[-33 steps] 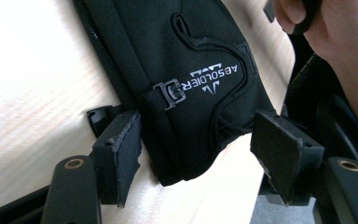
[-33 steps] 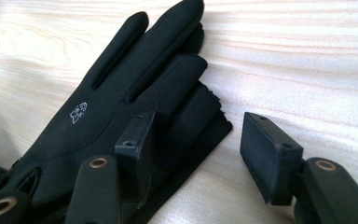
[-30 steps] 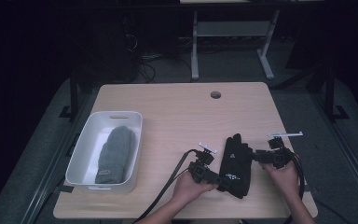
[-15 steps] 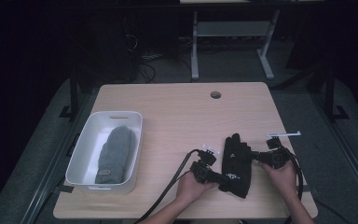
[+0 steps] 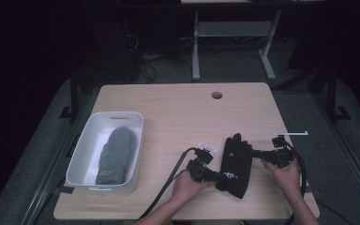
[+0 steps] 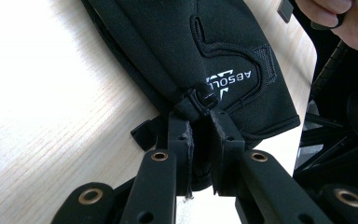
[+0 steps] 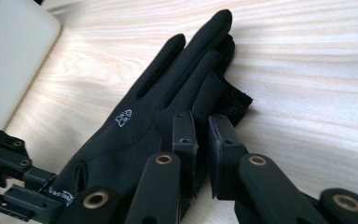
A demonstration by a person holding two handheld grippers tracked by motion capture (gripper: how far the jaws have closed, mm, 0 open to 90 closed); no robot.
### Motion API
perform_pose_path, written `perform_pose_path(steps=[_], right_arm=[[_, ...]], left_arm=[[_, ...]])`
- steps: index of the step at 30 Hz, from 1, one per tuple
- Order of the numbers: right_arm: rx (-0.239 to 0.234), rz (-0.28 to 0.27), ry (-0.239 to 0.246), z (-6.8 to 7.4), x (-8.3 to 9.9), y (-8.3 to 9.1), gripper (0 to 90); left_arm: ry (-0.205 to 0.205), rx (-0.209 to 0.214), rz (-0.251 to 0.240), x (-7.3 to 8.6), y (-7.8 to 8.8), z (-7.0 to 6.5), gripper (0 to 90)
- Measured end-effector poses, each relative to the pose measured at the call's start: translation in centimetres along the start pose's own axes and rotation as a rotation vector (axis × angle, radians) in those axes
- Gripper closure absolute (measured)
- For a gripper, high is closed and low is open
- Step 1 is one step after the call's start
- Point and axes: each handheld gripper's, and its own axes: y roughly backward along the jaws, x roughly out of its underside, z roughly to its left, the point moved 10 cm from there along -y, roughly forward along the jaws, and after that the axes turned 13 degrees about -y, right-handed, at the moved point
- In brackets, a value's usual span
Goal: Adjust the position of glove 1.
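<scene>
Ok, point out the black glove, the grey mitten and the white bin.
Black glove (image 5: 236, 164), high view, on its palm.
Grey mitten (image 5: 116, 149), high view, on its middle.
White bin (image 5: 88, 140), high view, on its left wall.

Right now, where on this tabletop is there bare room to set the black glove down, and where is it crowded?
Free: the far half of the light wooden table, around the round cable hole, and the strip between the white plastic bin and the black fabric glove. Crowded: the near right, where both tongs, left and right, pinch the glove. The bin already holds a grey knitted mitten.

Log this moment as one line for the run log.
left gripper: shut on black glove cuff | right gripper: shut on glove edge | grey mitten: in white bin
</scene>
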Motion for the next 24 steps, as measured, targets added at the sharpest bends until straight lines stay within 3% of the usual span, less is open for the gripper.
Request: perform_pose_path(steps=[9,15,24], right_arm=[[-0.052,-0.013,-0.026,1.3,-0.2,0.6,82.6],[-0.051,-0.011,-0.007,2.2,-0.6,0.7,82.6],[-0.088,-0.025,-0.022,3.0,-1.0,1.3,82.6]], left_arm=[[-0.004,0.01,-0.02,-0.1,1.2,-0.1,81.1],[0.005,0.013,-0.032,-0.1,1.5,0.1,81.4],[0.004,0.026,-0.052,-0.7,2.8,-0.1,81.3]])
